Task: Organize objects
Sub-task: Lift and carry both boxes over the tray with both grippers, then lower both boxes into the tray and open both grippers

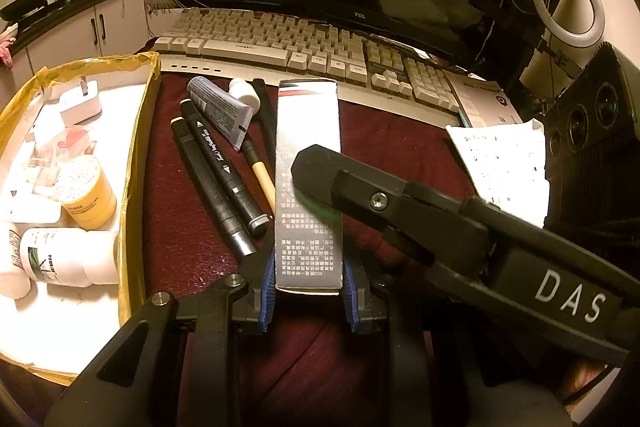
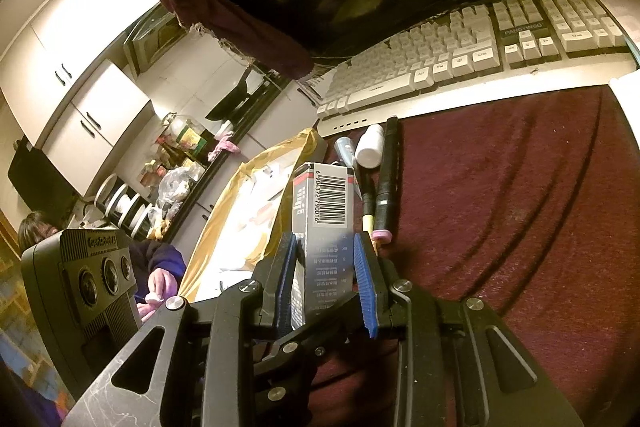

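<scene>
Slim rectangular cardboard box (image 1: pixel 308 187): clamped between left gripper's (image 1: pixel 308 291) ribbed blue pads; right gripper (image 2: pixel 326 283) likewise closed on it. Black cylindrical markers (image 1: pixel 218 171) left of the left gripper.

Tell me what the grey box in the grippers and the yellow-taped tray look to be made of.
Grey box: printed paperboard with a slight sheen, judging by sharp folded edges, printed text and barcode. Tray: probably white foam or cardboard, its rim wrapped in glossy, wrinkled yellow-brown packing tape.
</scene>
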